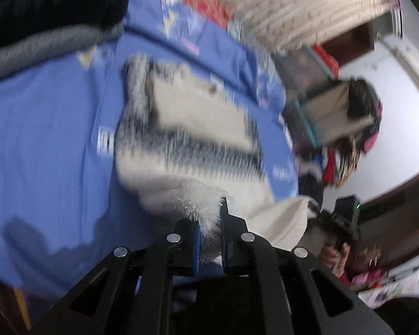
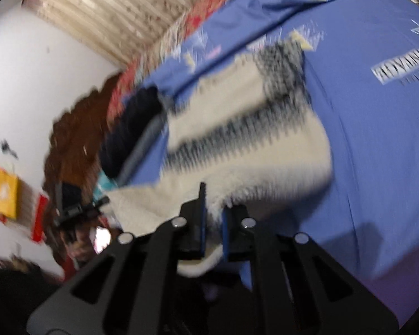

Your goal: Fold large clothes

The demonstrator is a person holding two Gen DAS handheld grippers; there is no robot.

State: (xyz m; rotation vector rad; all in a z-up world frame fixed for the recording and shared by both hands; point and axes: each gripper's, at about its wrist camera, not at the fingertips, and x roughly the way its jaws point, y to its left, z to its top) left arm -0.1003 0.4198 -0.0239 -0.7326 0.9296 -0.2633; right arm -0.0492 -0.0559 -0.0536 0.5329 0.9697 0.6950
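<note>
A fluffy cream sweater with black zigzag stripes (image 1: pixel 187 128) lies on a blue printed bedsheet (image 1: pixel 47 128). My left gripper (image 1: pixel 209 223) is shut on the sweater's near furry edge. The right gripper (image 1: pixel 321 212) shows at the right of the left wrist view, pinching another corner of the cream cloth. In the right wrist view the same sweater (image 2: pixel 245 139) stretches away over the sheet (image 2: pixel 377 139), and my right gripper (image 2: pixel 212 212) is shut on its near edge. The left gripper (image 2: pixel 100 203) shows at the left there, holding the cloth's other corner.
A dark and grey garment pile (image 1: pixel 56 19) lies on the bed's far side; it also shows in the right wrist view (image 2: pixel 131 134). A box and piled clothes (image 1: pixel 346 117) stand beside the bed. A brown wooden headboard (image 2: pixel 75 139) and white walls lie beyond.
</note>
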